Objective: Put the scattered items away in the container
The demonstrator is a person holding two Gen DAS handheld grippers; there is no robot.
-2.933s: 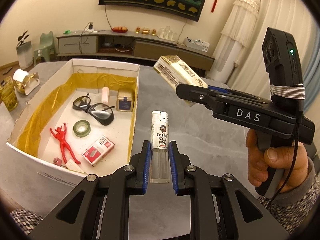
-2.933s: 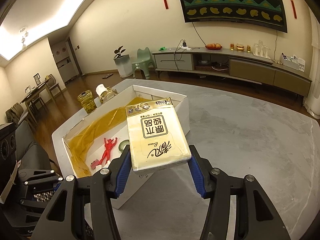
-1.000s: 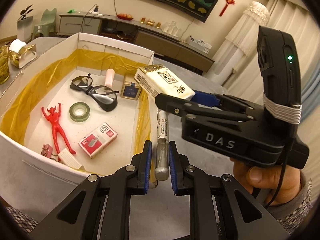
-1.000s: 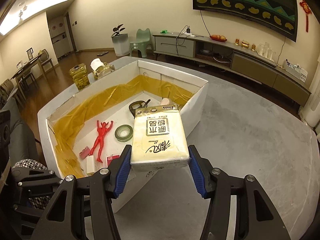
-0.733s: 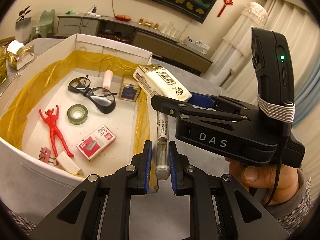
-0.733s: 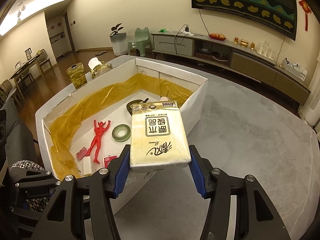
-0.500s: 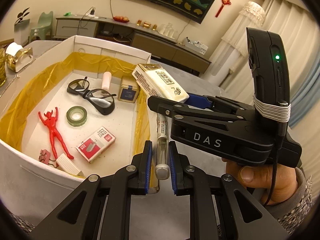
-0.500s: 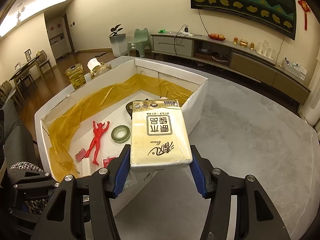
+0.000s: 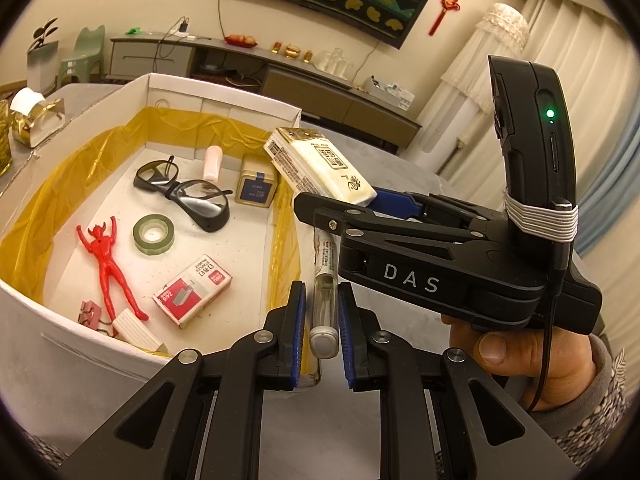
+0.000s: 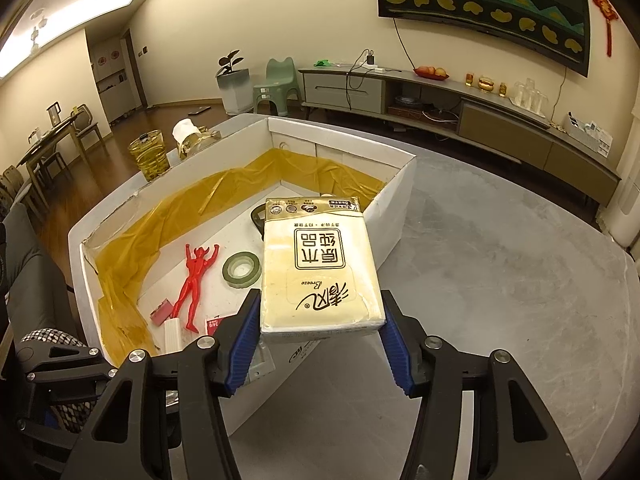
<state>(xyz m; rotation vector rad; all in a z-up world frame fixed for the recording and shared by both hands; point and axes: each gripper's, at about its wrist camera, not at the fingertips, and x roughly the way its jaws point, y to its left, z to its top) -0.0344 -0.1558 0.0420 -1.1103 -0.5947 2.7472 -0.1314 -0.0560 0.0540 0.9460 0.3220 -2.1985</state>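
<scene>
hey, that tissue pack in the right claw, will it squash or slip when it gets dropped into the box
The tissue pack looks soft: its film wrapper bulges slightly between the right claw pads, so it probably gives rather than cracks. The wrapper is glossy, so it may slide a little. Flat and likely light, it should land in the box without rolling.

Warm yellowish indoor light fills both views, moderately bright. In the right wrist view a recessed ceiling light strip (image 10: 60, 16) glows overexposed along the upper left. Glare sits on the glossy wrap of the tissue pack (image 10: 320, 272) and on the yellow plastic liner (image 9: 24, 216) of the white box (image 9: 224, 100). Shadows are soft and short under the items in the box. Both views are sharp at centre, with strong fisheye bending of the wall-mounted screen (image 10: 484, 8) and black vignetting in the corners; the far room looks slightly soft.
</scene>
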